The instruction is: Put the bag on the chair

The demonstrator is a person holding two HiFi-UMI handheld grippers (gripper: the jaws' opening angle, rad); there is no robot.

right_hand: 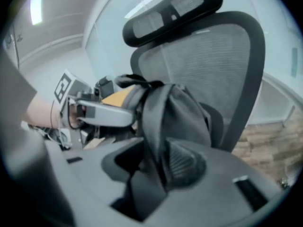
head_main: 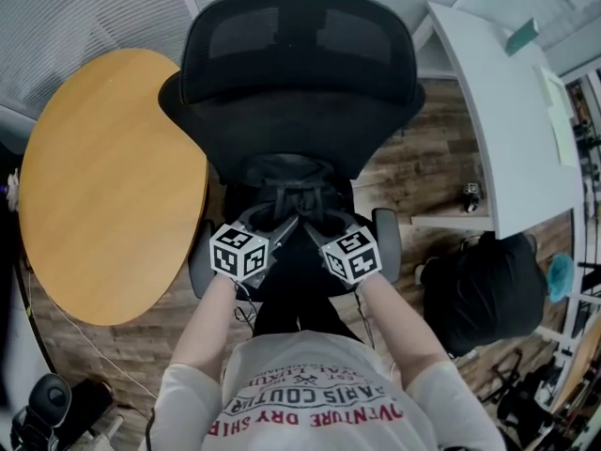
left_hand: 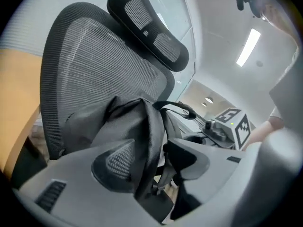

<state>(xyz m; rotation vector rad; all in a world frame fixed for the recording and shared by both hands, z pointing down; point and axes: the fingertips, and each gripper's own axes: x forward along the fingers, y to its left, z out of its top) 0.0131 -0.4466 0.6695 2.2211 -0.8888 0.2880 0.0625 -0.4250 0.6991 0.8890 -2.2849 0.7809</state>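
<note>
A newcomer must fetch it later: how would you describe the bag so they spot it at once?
Find the black mesh office chair beside the round wooden table. Low against its backrest slumps the bag. Unlike the chair's stiff mesh, it is soft, crumpled dark grey fabric with black straps.

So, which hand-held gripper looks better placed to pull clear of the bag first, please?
Probably the left hand-held gripper: its jaws stand wide, with a clear gap beside the strap of the bag. The right hand-held gripper has less room around the strap there, so it may snag.
</note>
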